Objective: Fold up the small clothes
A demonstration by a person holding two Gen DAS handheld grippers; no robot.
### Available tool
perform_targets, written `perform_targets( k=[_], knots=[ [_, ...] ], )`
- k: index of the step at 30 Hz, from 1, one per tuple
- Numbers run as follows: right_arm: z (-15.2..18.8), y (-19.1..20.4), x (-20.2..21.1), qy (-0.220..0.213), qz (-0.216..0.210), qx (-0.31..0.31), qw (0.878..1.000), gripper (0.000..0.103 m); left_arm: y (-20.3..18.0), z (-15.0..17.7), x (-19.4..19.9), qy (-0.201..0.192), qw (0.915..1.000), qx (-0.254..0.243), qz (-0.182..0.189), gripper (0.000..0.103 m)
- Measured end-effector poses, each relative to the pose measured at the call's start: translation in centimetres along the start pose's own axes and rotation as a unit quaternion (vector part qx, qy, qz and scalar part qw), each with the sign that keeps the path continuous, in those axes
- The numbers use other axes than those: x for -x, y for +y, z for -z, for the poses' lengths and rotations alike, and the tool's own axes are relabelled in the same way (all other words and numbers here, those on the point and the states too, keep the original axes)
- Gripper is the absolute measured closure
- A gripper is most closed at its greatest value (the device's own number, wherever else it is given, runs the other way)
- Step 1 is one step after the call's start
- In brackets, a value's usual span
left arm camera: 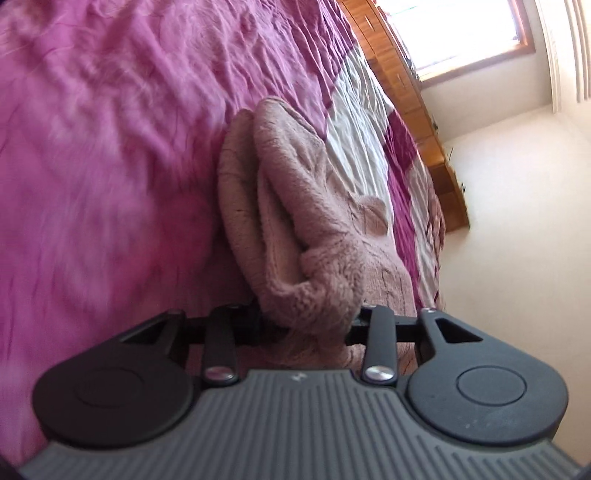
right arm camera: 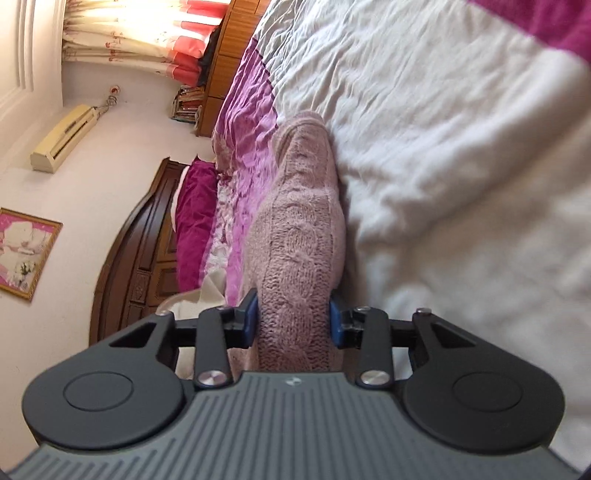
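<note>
- Nearest the left wrist camera, the left gripper [left arm camera: 308, 325] is seen closed on a fleecy, bunched part of the pink knitted garment [left arm camera: 295, 229]; its pads are buried in the fabric.
- Nearest the right wrist camera, the right gripper [right arm camera: 291, 325] is seen with its blue pads [right arm camera: 250, 321] pressed against both sides of a cable-knit fold of the same garment [right arm camera: 299, 236], with a moderate gap held by the thick cloth.
- Beyond both grippers, the garment is stretched away from the fingers and is laid against the bedspread [left arm camera: 110, 147].
- The bedspread is shown as crumpled patchwork: pink and magenta in the left view, mostly pale grey-white [right arm camera: 443, 147] in the right view.
- Only the left view shows a bright window [left arm camera: 454, 33] and a light wooden board [left arm camera: 417, 110] along the far edge of the bed.
- Only the right view shows a magenta pillow [right arm camera: 194, 229], a dark carved headboard [right arm camera: 144, 251], a framed picture [right arm camera: 26, 254], a wall air conditioner [right arm camera: 62, 138] and curtains [right arm camera: 147, 40].
- Pale walls are seen farthest off in both views.
</note>
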State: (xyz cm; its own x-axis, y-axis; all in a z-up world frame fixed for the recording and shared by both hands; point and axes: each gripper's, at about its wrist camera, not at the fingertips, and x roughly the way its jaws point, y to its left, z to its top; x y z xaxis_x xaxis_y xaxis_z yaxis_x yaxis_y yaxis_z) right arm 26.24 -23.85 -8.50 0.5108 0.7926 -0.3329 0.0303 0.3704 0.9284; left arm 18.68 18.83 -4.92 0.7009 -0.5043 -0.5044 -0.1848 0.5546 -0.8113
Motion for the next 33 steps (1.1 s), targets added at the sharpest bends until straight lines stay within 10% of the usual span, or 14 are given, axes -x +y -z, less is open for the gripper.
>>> perform_targets(
  k=[12,18,23,33],
  knots=[
    [8.0,-1.9,9.2,0.005,0.005,-0.013,1.000,0.062,-0.4,8.6,5.0,0.010,0.9993,-0.026,-0.023,0.064],
    [9.3,-2.6,9.7,0.005,0.045,-0.003,0.999,0.053,-1.6,9.3,5.7,0.001,0.9952,-0.060,-0.077,0.044],
    [10.4,2.6,9.9,0.006,0.150,0.157,0.976,0.017,-5.1,9.8,7.9,-0.024,0.9731,-0.156,-0.168,0.032],
    [15.8,9.6,15.5,-0.063,0.157,0.334,0.927,0.000,-12.7,13.0,14.5,-0.126,0.9198,-0.331,-0.170,0.003]
  ],
)
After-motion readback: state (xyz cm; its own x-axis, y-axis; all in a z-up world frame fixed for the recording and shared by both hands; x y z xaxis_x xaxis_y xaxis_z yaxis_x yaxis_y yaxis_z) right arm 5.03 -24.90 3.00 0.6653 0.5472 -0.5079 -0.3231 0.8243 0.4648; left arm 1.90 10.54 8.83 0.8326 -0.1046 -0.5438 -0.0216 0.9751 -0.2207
